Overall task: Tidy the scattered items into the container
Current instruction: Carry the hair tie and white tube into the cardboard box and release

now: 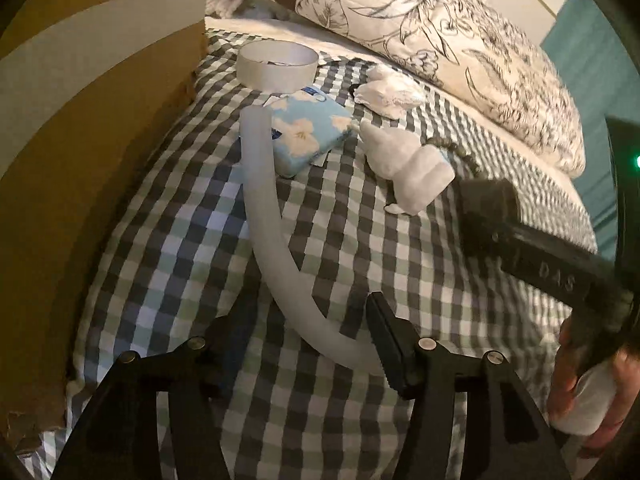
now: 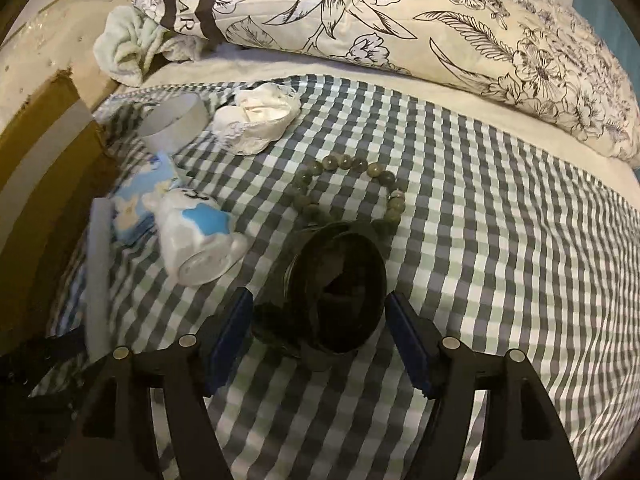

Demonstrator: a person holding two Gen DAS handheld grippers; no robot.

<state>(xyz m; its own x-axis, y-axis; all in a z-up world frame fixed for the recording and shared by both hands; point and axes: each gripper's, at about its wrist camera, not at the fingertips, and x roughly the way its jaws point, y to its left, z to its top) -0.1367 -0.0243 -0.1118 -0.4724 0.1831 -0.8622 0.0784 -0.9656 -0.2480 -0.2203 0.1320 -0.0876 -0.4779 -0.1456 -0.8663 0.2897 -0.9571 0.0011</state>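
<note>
Left wrist view, bottom of frame: left gripper (image 1: 304, 344) w/ black jaws apart, nothing pinched. Curved white foam tube (image 1: 262, 216) running from beside right-hand jaw at lower centre up to mid-left of frame, lying on checked bedsheet (image 1: 160, 240). Whether tube touches that jaw: cannot tell. Brown cardboard box (image 1: 100, 120) along left edge, w/ pale tape stripe. Lower right edge: hand (image 1: 592, 392) around a white handle, black body of other gripper slanting up toward centre right. Mid frame: blue floral tissue pack (image 1: 308, 136) just beside tube's upper end; white figurine (image 1: 404, 168) on its side to right of pack. Further up: white tape ring (image 1: 278, 66) upper centre, crumpled white paper (image 1: 390, 92) to its right. Top & upper right: flower-print pillow (image 1: 460, 40).

Right wrist view, bottom: right gripper (image 2: 320, 340) w/ blue-padded jaws spread wide either side of dark round jar (image 2: 336, 300) lying on sheet at centre, pads not touching it. Just above jar: loop of grey-green bead bracelet (image 2: 352, 184), near edge hidden behind jar. Left of centre: figurine w/ blue patch, tissue pack behind it, tube along left. Upper left: tape ring, crumpled paper beside it, box at left edge. Top: pillow, pale towel (image 2: 128, 44) at its left end.
</note>
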